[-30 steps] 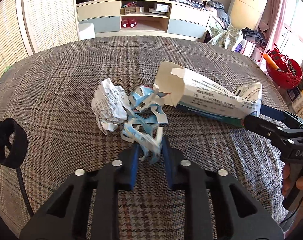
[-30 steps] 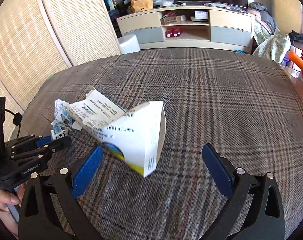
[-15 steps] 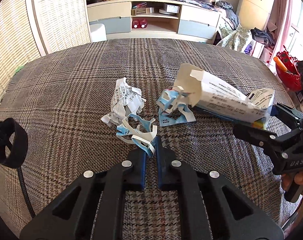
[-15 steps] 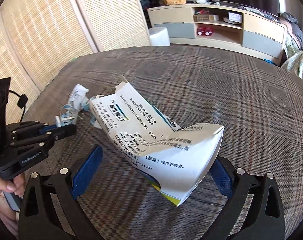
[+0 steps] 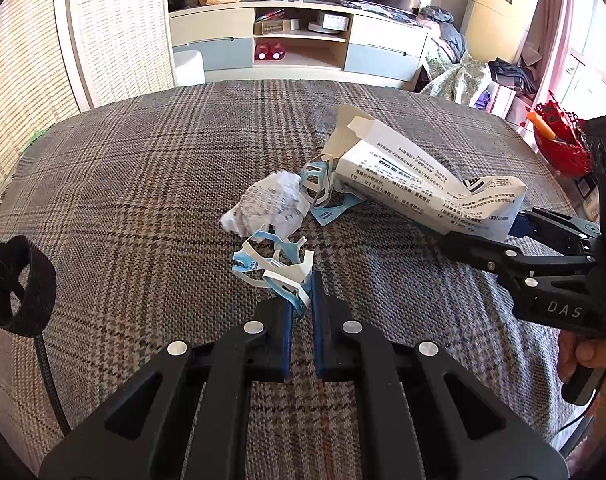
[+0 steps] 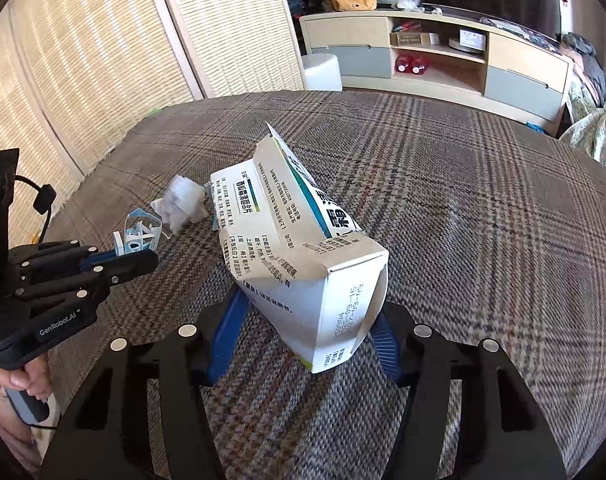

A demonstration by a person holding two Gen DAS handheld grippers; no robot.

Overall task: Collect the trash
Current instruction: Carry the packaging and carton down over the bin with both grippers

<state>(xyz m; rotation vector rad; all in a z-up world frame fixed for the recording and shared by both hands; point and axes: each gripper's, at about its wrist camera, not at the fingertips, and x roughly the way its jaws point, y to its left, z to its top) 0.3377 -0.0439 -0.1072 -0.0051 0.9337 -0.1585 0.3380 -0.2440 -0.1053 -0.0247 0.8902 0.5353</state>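
Room: plaid tablecloth (image 5: 151, 184) covers the round table, with a low cabinet (image 5: 299, 46) against the far wall and woven screens (image 6: 103, 60) to one side.
Left gripper: left gripper (image 5: 301, 292) is pinched tight on the blue-and-white plastic scrap (image 5: 275, 266), which lies at its fingertips near the table's middle.
Right gripper: right gripper (image 6: 307, 320) has its blue pads pressed against both sides of the white carton (image 6: 299, 248), gripping its near end; a second ago those jaws stood wide with the carton loose between them.
Change: left jaws have narrowed onto the scrap and drawn it away from the pile, leaving a second blue piece (image 5: 323, 196) behind beside the carton.
Meaning: both hands now look loaded, so carrying off to a bin seems next; no bin is visible.
Leftover: crumpled paper (image 5: 271, 204) sits untouched between scrap and carton.
Left view only: shows the carton's torn far flap and the piece tucked under it.
Right view only: shows the pads' contact on the carton and its dented near end.
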